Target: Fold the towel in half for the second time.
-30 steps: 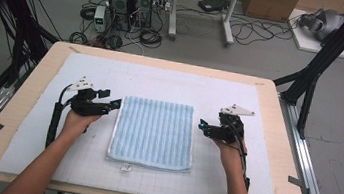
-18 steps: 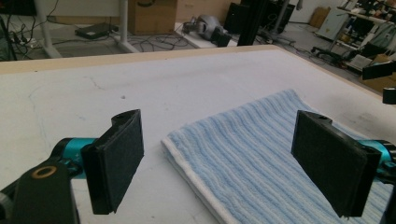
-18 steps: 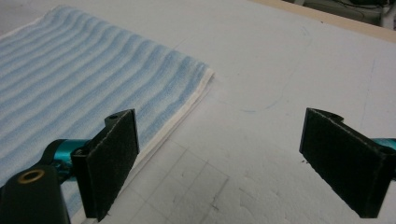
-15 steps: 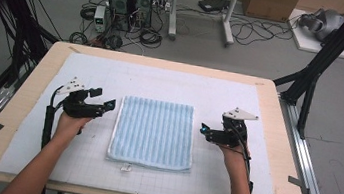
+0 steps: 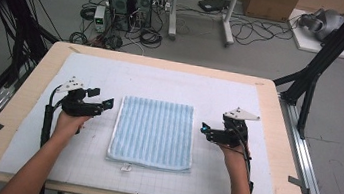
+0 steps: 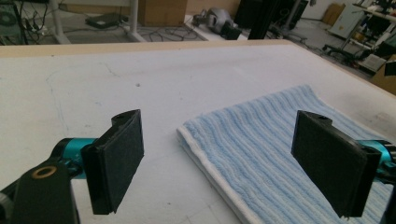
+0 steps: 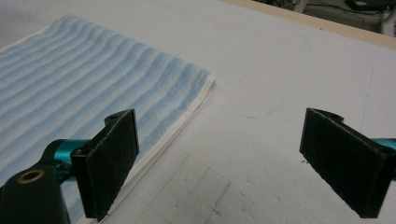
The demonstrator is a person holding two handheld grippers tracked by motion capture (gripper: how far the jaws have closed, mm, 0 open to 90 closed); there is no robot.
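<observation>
Since a second ago we have drawn our left gripper (image 5: 107, 102) back off the folded, blue-and-white striped terry towel (image 5: 153, 132), jaws just opened wide and empty. Our right gripper (image 5: 204, 128) also gapes empty; the towel lies flat between both, just beside each.

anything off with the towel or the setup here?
Nothing stands out. The folded blue striped towel lies flat and roughly square on the white mat, edges neat, a small tag at its near edge. The left gripper and right gripper flank it, both open, nothing between their jaws.
</observation>
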